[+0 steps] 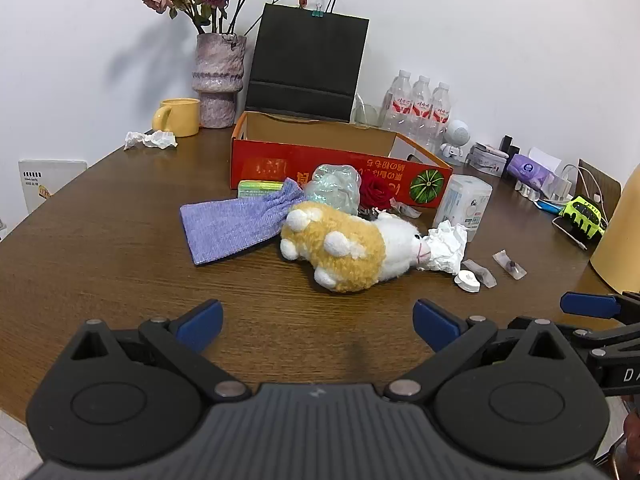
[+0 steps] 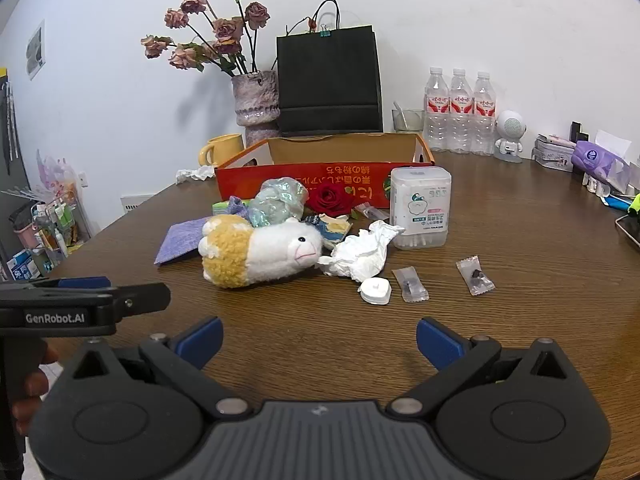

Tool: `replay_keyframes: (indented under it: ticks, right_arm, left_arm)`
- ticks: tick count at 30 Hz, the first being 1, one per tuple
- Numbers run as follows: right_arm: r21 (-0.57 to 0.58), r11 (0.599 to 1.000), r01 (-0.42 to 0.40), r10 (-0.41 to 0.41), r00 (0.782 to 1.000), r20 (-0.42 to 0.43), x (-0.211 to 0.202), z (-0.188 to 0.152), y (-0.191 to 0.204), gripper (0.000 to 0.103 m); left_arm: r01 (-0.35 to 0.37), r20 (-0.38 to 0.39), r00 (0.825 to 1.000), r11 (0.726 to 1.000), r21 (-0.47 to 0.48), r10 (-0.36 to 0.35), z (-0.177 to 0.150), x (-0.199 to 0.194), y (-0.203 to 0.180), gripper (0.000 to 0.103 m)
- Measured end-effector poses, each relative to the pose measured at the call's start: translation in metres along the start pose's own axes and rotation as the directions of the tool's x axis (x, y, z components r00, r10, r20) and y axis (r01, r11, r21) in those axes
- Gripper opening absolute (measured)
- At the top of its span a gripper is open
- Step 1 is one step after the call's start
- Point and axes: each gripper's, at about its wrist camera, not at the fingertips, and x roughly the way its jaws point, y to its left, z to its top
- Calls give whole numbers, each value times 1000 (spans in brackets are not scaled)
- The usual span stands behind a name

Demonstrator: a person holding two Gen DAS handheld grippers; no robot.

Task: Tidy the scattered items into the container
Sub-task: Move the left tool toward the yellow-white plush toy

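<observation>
A red cardboard box (image 1: 320,164) (image 2: 296,182) stands open at the table's middle back. In front of it lie a yellow and white plush toy (image 1: 344,246) (image 2: 256,250), a purple cloth (image 1: 232,224) (image 2: 180,240), a crumpled clear bag (image 1: 334,188) (image 2: 278,200), a red rose (image 1: 376,192) (image 2: 330,198), a cotton swab box (image 1: 462,204) (image 2: 420,208), a crumpled tissue (image 1: 446,248) (image 2: 362,254), a white cap (image 1: 467,281) (image 2: 375,291) and two small wrappers (image 2: 410,284) (image 2: 475,276). My left gripper (image 1: 318,320) and right gripper (image 2: 319,340) both stand open, empty, short of the pile.
Along the back wall stand a vase of dried roses (image 1: 219,80), a yellow mug (image 1: 178,117), a black paper bag (image 1: 306,68), three water bottles (image 2: 460,112) and a small white robot figure (image 2: 509,136). Another tissue (image 1: 150,140) lies by the mug.
</observation>
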Motion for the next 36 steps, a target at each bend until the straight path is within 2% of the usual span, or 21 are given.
replay_keyframes:
  ticks: [36]
  right_arm:
    - [0, 1000, 1, -1, 1000, -17, 2, -2, 1, 103]
  left_arm:
    - [1, -10, 1000, 1000, -4, -1, -4, 1, 2, 103]
